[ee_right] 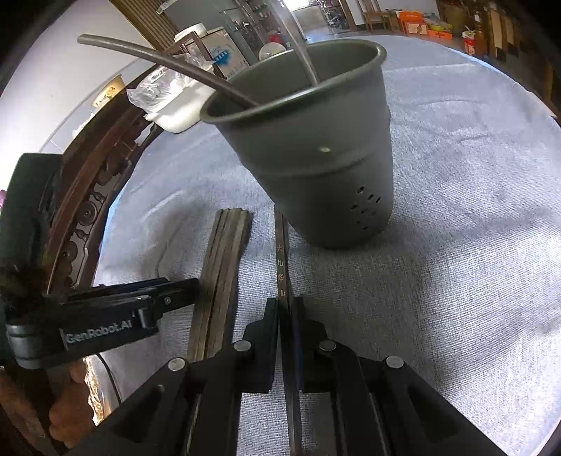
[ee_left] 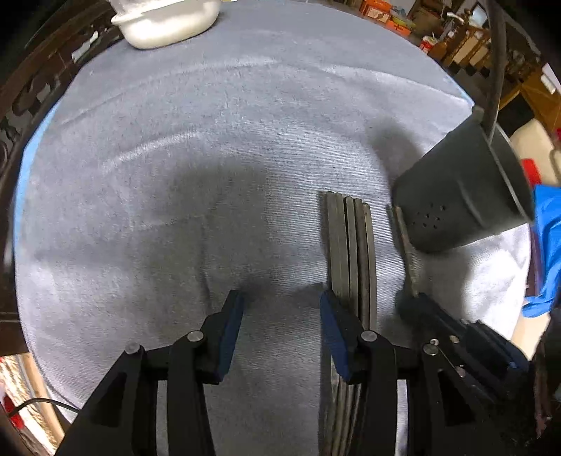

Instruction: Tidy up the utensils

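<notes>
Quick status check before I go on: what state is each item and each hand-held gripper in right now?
Right hand-held gripper: shut on single chopstick.
Single chopstick: pinched, its far end beside the holder's base.
Left hand-held gripper: open, holding nothing.
Chopstick bundle: lying flat on the cloth, not gripped.
Utensil holder: upright, two chopsticks already inside.
White container: at the cloth's far edge, untouched.
</notes>
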Demonstrator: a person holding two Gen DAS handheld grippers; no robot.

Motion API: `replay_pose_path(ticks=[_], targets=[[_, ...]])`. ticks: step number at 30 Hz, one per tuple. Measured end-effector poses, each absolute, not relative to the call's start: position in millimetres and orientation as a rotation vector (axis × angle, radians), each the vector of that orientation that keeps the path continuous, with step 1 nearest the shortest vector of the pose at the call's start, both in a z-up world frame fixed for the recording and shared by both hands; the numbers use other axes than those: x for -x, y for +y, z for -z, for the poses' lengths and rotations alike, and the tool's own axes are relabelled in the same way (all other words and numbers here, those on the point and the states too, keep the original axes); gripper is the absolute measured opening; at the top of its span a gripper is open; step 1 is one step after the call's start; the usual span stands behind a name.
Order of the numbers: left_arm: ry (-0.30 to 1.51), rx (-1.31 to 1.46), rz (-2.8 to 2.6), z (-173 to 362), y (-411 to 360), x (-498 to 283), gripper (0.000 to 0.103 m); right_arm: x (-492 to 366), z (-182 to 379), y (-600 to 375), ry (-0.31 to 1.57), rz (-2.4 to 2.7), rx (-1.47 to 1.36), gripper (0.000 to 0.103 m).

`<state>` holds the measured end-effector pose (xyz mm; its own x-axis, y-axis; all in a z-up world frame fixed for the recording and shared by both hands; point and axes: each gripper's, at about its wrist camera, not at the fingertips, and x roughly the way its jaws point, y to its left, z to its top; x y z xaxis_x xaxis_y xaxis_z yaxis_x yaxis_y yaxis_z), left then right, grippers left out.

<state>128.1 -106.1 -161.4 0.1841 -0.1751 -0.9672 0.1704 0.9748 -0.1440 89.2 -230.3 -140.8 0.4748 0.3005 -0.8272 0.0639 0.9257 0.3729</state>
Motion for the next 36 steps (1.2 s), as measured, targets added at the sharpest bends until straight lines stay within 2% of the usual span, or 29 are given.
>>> replay_pose_path(ticks=[9, 14, 22, 24, 25, 27, 36], targets=[[1.355, 0.042, 0.263, 155, -98, -124, 0.047, -89, 140, -229, 1.064, -0.154, -0.384, 0.009], [1.34, 0.04, 0.261, 162, -103, -131, 0.054, -88, 140, -230, 1.061, -0.155, -0.383, 0.009], [1.335, 0.041, 0.29, 164, -92, -132, 0.058, -88, 139, -232, 1.06, -0.162, -0.41, 0.009], [1.329, 0.016, 0.27, 164, -92, -128, 0.058, -88, 140, -232, 1.059, -0.162, -0.412, 0.009], [1.342, -0.01, 0.241, 166, -87, -129, 0.051, -87, 140, -233, 1.058, -0.161, -0.411, 0.009], [1.325, -0.045, 0.241, 165, -84, -125, 0.05, -87, 140, -233, 1.055, -0.16, -0.408, 0.009], [1.295, 0.019, 0.279, 137, -77, -112, 0.05, -85, 141, -233, 1.043, -0.162, -0.411, 0.009]])
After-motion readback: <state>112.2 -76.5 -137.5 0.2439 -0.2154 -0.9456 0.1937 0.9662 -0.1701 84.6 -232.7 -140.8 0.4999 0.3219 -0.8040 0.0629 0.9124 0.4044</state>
